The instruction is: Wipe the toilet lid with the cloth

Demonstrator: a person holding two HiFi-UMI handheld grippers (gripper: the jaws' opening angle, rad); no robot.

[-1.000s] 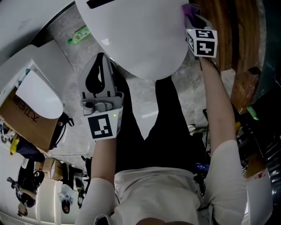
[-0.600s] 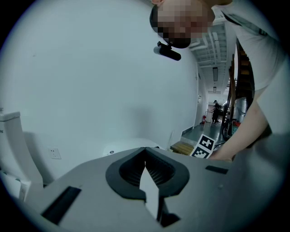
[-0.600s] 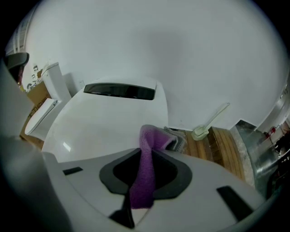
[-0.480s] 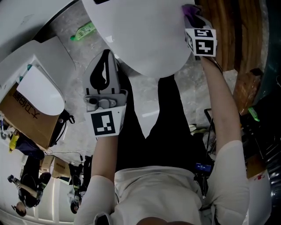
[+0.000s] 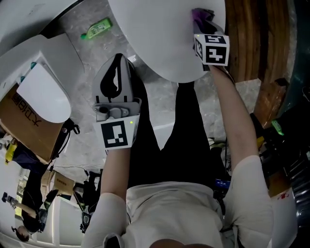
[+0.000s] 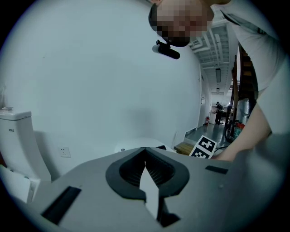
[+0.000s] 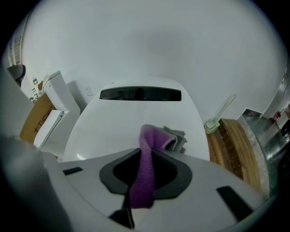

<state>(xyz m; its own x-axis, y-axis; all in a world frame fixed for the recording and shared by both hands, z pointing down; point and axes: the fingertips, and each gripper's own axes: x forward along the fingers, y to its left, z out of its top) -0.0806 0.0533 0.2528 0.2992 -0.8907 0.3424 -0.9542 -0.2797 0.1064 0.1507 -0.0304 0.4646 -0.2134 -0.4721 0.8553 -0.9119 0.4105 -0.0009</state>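
Note:
The white toilet lid point(image 5: 155, 34) fills the top of the head view and lies broad and closed in the right gripper view point(image 7: 136, 122). My right gripper point(image 5: 203, 22) is shut on a purple cloth point(image 7: 147, 167); the cloth's free end, with a grey side, rests on the lid's right part point(image 7: 174, 136). In the head view the cloth point(image 5: 198, 14) shows just above the gripper's marker cube. My left gripper point(image 5: 115, 82) hangs beside the lid's front left edge, off the lid, its jaws shut with nothing between them point(image 6: 145, 156).
A second white toilet point(image 5: 43, 92) and a cardboard box point(image 5: 24, 126) stand at the left. A green bottle point(image 5: 97, 28) lies on the marble floor. Wooden boards point(image 5: 252, 43) run along the right. A toilet brush point(image 7: 217, 118) leans by the wall.
My right gripper has slid the cloth leftward and a little up across the lid. The left gripper has stayed about where it was.

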